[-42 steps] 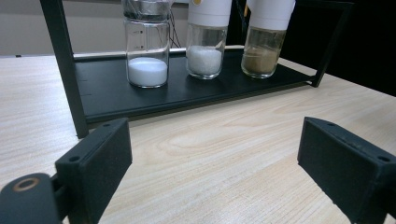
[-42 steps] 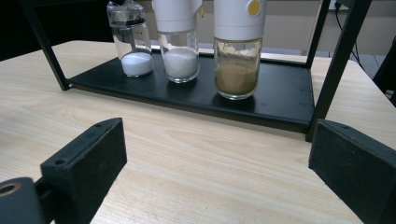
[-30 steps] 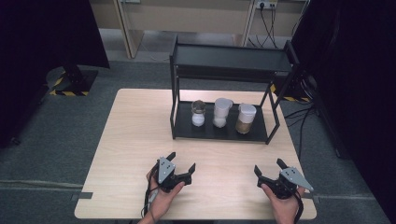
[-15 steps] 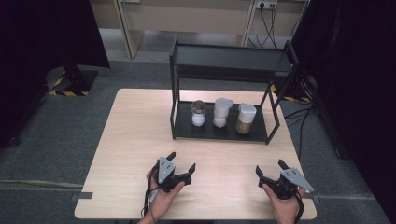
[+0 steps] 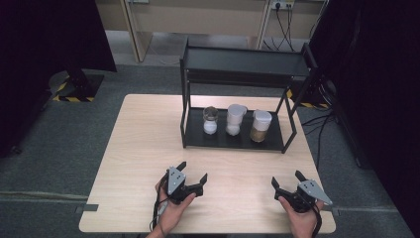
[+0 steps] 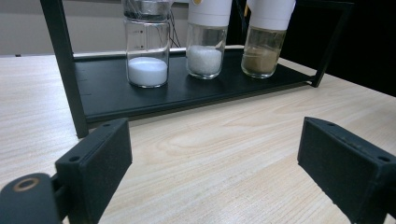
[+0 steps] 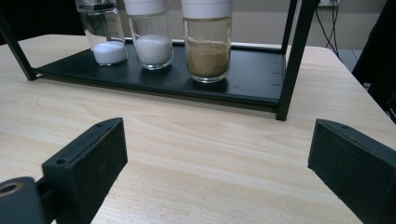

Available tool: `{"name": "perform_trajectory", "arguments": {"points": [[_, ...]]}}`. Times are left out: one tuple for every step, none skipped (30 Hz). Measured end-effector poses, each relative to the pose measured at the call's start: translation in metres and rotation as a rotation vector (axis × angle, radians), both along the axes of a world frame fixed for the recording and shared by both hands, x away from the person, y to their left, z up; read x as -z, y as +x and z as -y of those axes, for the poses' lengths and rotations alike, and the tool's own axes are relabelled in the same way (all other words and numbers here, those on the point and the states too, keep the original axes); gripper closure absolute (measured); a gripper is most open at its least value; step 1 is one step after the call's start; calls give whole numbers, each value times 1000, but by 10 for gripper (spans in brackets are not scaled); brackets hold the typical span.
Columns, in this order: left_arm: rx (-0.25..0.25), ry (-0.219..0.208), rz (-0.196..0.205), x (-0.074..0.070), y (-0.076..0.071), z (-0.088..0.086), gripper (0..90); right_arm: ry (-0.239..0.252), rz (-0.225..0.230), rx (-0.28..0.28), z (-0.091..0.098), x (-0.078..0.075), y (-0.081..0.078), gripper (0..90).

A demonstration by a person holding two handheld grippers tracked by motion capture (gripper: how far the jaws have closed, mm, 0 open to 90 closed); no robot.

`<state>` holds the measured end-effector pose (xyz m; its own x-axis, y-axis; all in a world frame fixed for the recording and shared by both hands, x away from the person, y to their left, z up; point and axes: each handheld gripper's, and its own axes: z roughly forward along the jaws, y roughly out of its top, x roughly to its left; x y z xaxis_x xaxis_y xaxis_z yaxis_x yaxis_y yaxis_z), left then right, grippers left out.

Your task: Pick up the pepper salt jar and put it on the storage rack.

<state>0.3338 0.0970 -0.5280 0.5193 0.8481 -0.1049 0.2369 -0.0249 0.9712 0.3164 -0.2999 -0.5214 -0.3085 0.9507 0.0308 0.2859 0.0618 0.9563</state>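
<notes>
Plainly, nothing is held yet: the left gripper (image 5: 190,177) and the right gripper (image 5: 288,181) are both seen near the table's (image 5: 138,148) near edge, each with its jaws spread wide and only bare wood between them. The three jars are stood in a row on the lower tray of the black rack (image 5: 233,140), which is set toward the table's far edge: the jar of white powder (image 5: 210,120) at the left end, the white-capped jar of coarse white grains (image 5: 234,119) in the middle, and the jar of brown powder (image 5: 260,125) at the right end.

Trouble is judged most likely at the reach itself. The jars are placed close together, so a neighbour could be knocked over if wide jaws are brought in at a slant. The rack's upper shelf (image 5: 245,60) hangs over the jars, and a cap could be struck against it if a jar is lifted straight up. An upright post (image 7: 292,60) could be clipped by the right gripper. Smooth glass could also slip from a loose grip.

Against the earlier frames, almost nothing has been changed: both grippers are found in nearly the same places, and the jars have not been moved.
</notes>
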Motion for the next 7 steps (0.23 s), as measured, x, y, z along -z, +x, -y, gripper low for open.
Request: {"name": "perform_trajectory", "arguments": {"points": [[0,1,0,0,0,0,94,-2,1,0,0,0,0,49],[0,0,1,0,0,0,94,-3,1,-1,0,0,0,49],[1,1,0,0,0,0,94,-4,1,-2,0,0,0,48],[1,1,-1,0,0,0,94,-2,1,-2,0,0,0,47],[0,-1,-3,0,0,0,94,0,0,-2,0,0,0,46],[0,-3,-4,0,0,0,94,4,-2,-1,0,0,0,44],[-1,-8,-7,0,1,-1,93,6,-2,0,0,0,0,43]]}}
